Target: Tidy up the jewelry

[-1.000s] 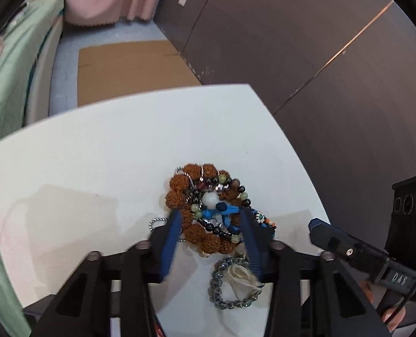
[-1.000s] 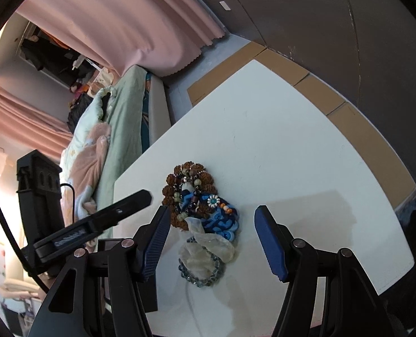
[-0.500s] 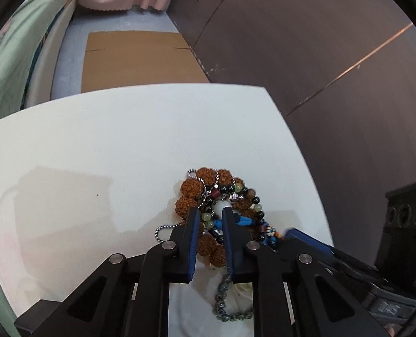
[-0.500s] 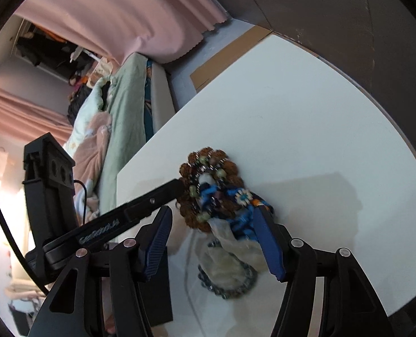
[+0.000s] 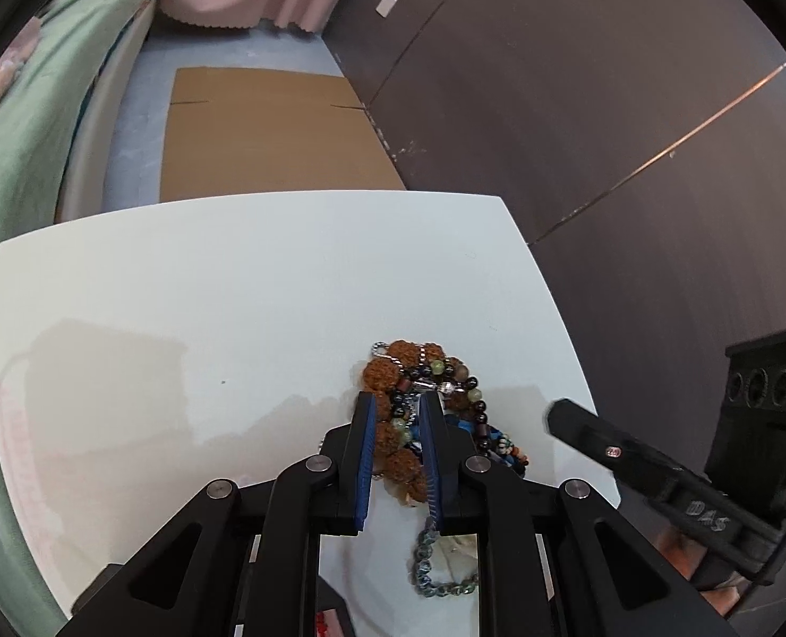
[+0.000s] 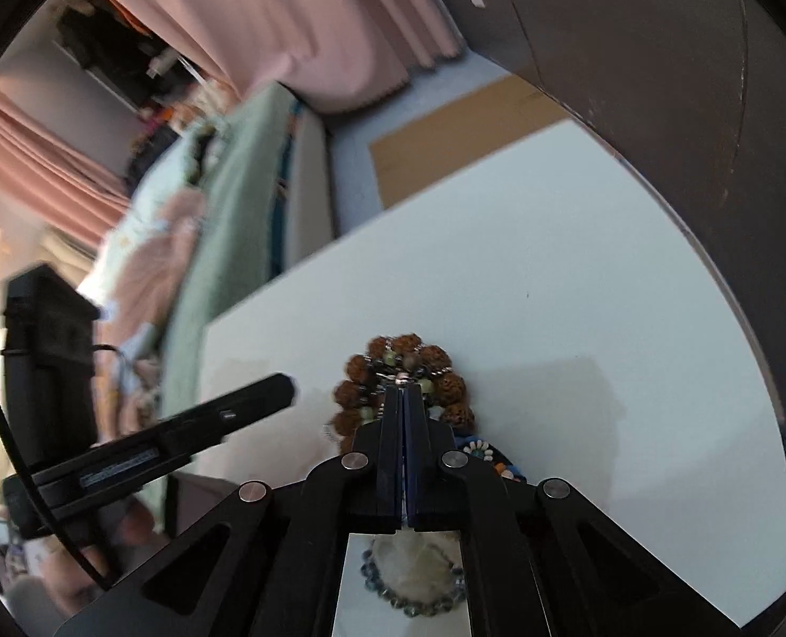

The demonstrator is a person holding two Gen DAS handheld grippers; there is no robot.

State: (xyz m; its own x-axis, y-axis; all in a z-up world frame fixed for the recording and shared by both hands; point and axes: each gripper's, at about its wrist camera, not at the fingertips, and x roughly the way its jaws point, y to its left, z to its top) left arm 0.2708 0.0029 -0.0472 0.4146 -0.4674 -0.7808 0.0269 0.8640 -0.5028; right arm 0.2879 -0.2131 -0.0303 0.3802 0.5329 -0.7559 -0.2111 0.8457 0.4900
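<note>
A tangled pile of jewelry lies on the white table (image 5: 233, 292). It holds a bracelet of large brown seed beads (image 5: 390, 371), dark and green bead strands, a silver chain and blue pieces. My left gripper (image 5: 397, 402) is shut on the brown seed bead bracelet. My right gripper (image 6: 403, 392) is shut tight on a thin metal chain piece at the top of the pile (image 6: 401, 366). A grey bead bracelet (image 5: 435, 578) around a clear pouch lies just behind the pile, also in the right wrist view (image 6: 414, 600).
The table ends at a dark wall (image 5: 605, 106) to the right. Brown cardboard (image 5: 265, 132) lies on the floor beyond the far edge. A bed with green cover (image 5: 16, 159) stands at the left.
Both grippers have moved down onto the pile. The left jaws closed first around the brown beads; the right jaws, open half a second ago, are now closed on the chain.
</note>
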